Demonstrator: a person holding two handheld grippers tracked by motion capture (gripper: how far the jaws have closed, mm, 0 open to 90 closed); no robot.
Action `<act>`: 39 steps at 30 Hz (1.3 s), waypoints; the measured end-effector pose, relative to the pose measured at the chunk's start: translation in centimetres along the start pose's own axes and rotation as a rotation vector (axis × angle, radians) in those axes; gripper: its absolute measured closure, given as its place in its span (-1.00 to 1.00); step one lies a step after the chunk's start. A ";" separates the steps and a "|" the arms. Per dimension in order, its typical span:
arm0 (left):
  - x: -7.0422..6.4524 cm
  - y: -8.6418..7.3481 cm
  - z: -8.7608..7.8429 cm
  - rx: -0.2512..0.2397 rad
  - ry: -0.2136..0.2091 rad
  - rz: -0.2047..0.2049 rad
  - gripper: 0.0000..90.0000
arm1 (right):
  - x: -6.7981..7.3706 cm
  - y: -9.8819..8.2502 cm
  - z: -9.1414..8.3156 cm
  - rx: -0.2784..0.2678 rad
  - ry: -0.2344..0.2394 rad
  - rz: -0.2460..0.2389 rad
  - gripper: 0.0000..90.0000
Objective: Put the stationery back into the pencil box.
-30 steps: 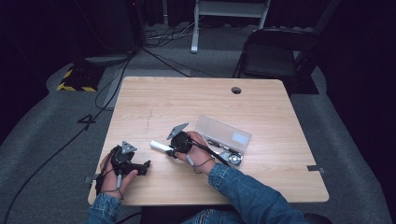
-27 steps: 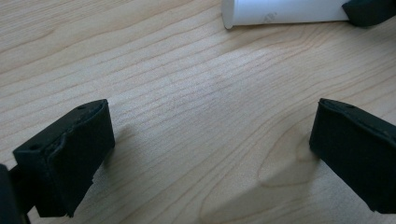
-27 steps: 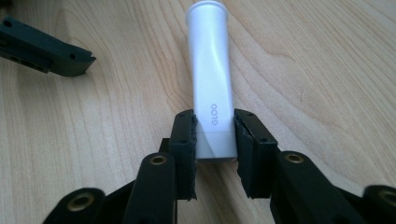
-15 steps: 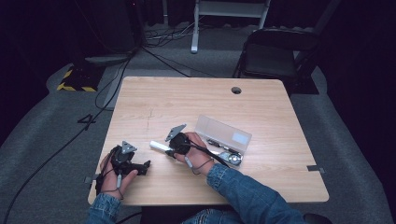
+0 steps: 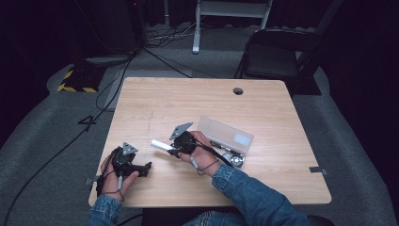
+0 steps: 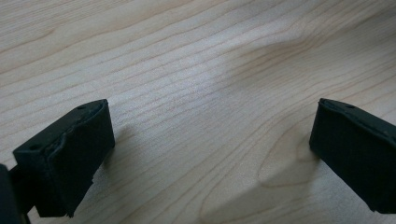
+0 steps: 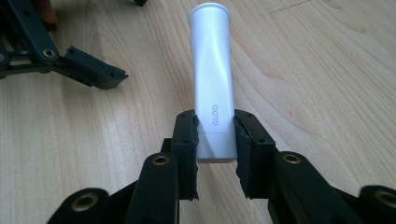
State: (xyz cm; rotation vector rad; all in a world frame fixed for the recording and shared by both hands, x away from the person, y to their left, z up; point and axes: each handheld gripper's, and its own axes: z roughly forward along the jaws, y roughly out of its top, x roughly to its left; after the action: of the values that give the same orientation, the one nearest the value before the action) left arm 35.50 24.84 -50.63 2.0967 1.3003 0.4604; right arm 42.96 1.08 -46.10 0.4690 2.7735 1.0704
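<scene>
Between your right hand-held gripper's [image 7: 215,140] pads sits the glue stick [image 7: 212,74], clamped at its base, long axis level, pointing left toward your left hand-held gripper [image 5: 141,168], whose jaws gape wide.

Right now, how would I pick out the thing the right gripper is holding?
On the wooden table, look just left of the clear plastic box, where the right gripper is shut on a glue stick. It is a pale silver tube with GLOO printed on its side, the one slim light stick among dark gripper parts.
</scene>
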 end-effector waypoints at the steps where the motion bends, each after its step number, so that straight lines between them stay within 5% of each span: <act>1: 0.0 0.0 0.0 0.000 0.000 0.000 -0.99 | 0.0 0.0 -0.2 -0.002 0.002 0.006 0.59; 22: 0.0 0.0 0.0 0.000 0.000 0.000 -0.99 | -0.3 -1.3 -8.2 -0.111 0.028 0.015 0.60; 39: 0.0 0.0 0.0 -0.001 0.000 0.000 -0.99 | -1.2 -4.2 -12.7 -0.121 0.024 0.058 0.59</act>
State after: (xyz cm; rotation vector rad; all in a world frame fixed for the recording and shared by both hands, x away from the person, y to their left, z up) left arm 35.50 24.84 -50.63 2.0958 1.3003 0.4606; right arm 40.17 -10.25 -39.51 0.5273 2.7101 1.2563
